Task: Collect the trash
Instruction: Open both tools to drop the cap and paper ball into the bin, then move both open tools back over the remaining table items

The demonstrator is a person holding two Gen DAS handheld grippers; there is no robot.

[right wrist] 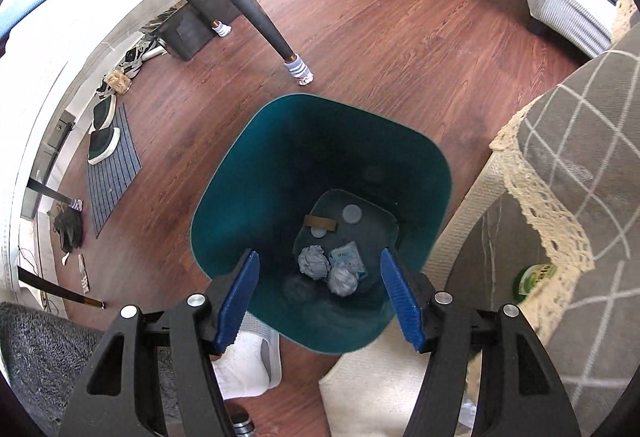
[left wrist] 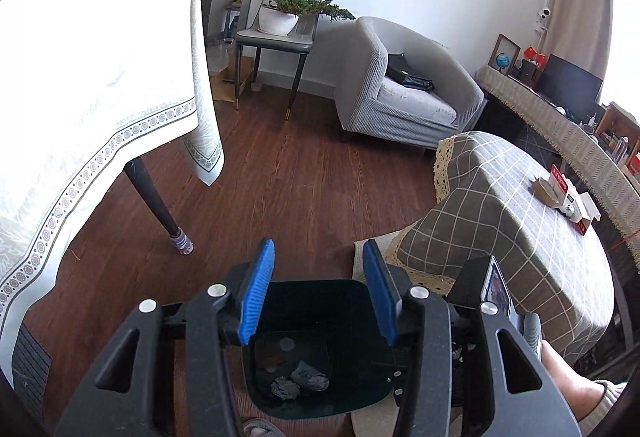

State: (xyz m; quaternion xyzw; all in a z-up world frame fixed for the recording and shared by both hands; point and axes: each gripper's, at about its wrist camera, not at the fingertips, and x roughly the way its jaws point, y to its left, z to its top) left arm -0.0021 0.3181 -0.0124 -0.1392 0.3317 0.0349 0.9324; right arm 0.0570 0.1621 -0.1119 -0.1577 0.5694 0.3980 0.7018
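A dark teal trash bin (right wrist: 280,141) stands on the wooden floor below both grippers. At its bottom lie two crumpled grey paper balls (right wrist: 314,261), a crumpled pale blue wrapper (right wrist: 349,255) and some flat scraps. My right gripper (right wrist: 320,265) is open and empty above the bin's near rim. My left gripper (left wrist: 319,253) is open and empty above the same bin (left wrist: 312,301), where two paper balls (left wrist: 308,381) show.
A table leg with a striped sock (right wrist: 298,69) stands just beyond the bin. A white-clothed table (left wrist: 80,57) is at left, a checked-cloth table (left wrist: 500,205) at right with small boxes (left wrist: 564,197). A grey armchair (left wrist: 404,85) and chair with plant (left wrist: 280,25) stand behind. Shoes and a mat (right wrist: 108,161) lie left.
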